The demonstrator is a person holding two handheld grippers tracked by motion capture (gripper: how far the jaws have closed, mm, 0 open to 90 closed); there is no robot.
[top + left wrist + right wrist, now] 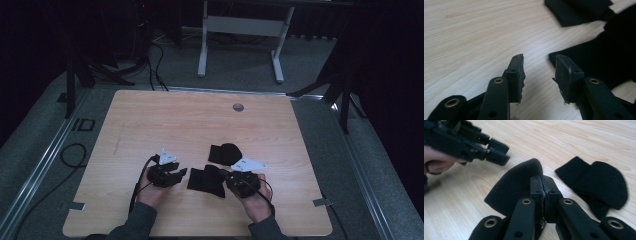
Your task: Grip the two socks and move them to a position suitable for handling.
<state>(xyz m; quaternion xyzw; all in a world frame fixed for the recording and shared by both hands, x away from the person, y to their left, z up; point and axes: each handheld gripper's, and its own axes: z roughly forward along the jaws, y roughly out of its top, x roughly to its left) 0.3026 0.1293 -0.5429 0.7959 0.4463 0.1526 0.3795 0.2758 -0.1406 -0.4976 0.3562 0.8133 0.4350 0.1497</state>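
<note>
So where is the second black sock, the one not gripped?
In the high view, the loose black sock lies on the table right of centre, just beyond the right gripper.

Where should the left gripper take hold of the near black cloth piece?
Best at the near black cloth piece's free edge facing the left gripper, coming in low from that side. It lies flat there, so one finger would likely need to slide under. The right gripper pinches the opposite edge.

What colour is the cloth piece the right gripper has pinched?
Black, plain, no pattern. The cloth piece shows best in the right gripper view, against the light wood table.
</note>
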